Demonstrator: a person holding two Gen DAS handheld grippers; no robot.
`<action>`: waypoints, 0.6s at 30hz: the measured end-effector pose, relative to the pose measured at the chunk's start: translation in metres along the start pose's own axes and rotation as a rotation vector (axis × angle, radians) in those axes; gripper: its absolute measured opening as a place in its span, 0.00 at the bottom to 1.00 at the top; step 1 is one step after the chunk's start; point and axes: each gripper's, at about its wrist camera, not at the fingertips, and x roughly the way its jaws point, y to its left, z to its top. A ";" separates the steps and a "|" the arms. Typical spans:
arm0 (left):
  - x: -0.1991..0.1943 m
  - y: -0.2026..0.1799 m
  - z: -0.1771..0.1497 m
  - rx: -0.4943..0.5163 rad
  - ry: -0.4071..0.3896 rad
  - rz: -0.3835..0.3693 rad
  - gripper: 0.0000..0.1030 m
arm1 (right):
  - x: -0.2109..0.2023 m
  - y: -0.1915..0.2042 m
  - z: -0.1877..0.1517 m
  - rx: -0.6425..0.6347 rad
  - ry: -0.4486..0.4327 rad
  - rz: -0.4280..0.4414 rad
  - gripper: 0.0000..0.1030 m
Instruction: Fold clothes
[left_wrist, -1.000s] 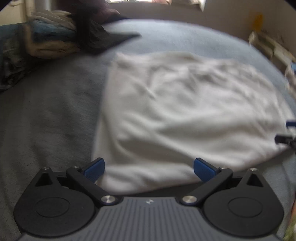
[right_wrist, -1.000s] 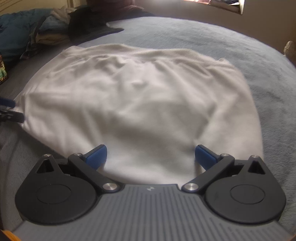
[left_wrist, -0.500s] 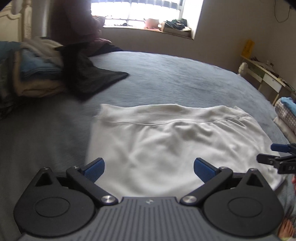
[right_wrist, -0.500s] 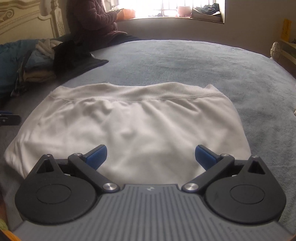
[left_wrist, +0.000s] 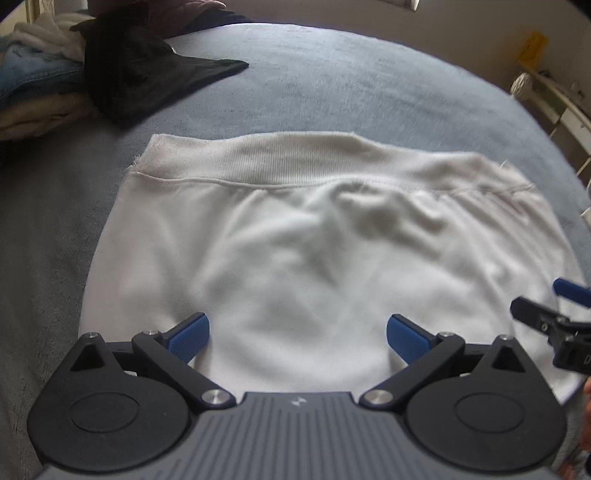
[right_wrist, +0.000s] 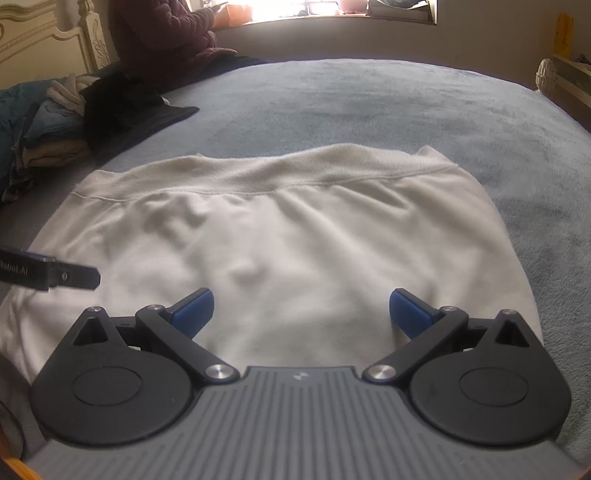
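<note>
A white garment (left_wrist: 295, 258) lies spread flat on the bed (right_wrist: 369, 103), its ribbed band (left_wrist: 295, 166) toward the far side and its plain hem toward the near edge, under both grippers. It looks already doubled over once, though the pictures do not settle that. The left gripper (left_wrist: 297, 334) hangs over the near hem with its blue pads spread wide and nothing between them; the right gripper (right_wrist: 301, 308) hangs the same way, also spread and empty, over the hem nearer the garment's right side. Each shows at the rim of the other's view, so they sit side by side along the near edge.

The step in hand seems to be taking the hem for the next fold. To do it well, each gripper should drop onto its own near corner, not the middle, so the cloth lifts evenly. The pads should close on every layer at the hem, since catching only the top one would peel the fold apart. Then both should carry the hem together toward the ribbed band and lay edge on edge. The small wrinkles near the middle are best smoothed first, or they get pressed in.

A pile of clothes (left_wrist: 48, 81) with a dark garment (left_wrist: 147, 77) sits at the far left corner of the bed, well apart
</note>
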 end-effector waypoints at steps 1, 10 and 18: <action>0.001 -0.004 -0.001 0.019 0.003 0.017 1.00 | 0.002 -0.002 0.000 -0.001 0.001 -0.008 0.99; 0.007 -0.013 -0.002 0.056 0.017 0.065 1.00 | 0.005 -0.036 0.003 0.039 -0.008 -0.116 0.98; 0.007 -0.015 -0.001 0.055 0.023 0.071 1.00 | 0.000 -0.053 0.014 0.066 -0.043 -0.233 0.96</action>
